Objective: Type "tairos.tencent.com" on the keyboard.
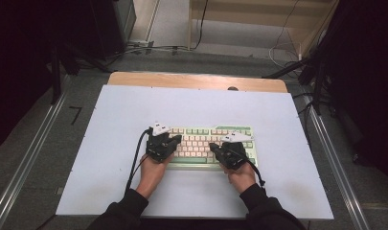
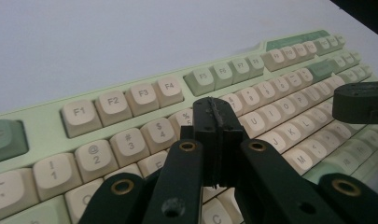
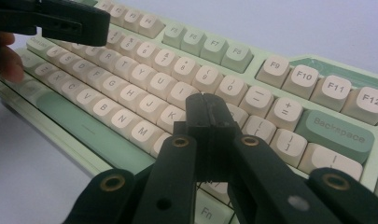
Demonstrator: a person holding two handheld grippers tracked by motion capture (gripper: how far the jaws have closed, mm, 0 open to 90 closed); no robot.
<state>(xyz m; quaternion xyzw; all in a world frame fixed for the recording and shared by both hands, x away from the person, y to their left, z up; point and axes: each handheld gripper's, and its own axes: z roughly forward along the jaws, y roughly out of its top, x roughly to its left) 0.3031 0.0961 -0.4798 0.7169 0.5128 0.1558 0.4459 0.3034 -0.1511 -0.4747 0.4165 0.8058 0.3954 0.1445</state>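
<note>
One keyboard (image 1: pixel 208 146) lies on the tabletop (image 1: pixel 134 110) under two grippers, left gripper (image 2: pixel 218 116) and right gripper (image 3: pixel 209 112), both with jaws pressed together, empty. The gripper views show key legends.

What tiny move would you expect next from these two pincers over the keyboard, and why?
Probably a short dip to press a key: both the left gripper and right gripper are shut to a single tip, poised just above the keyboard keys.
</note>
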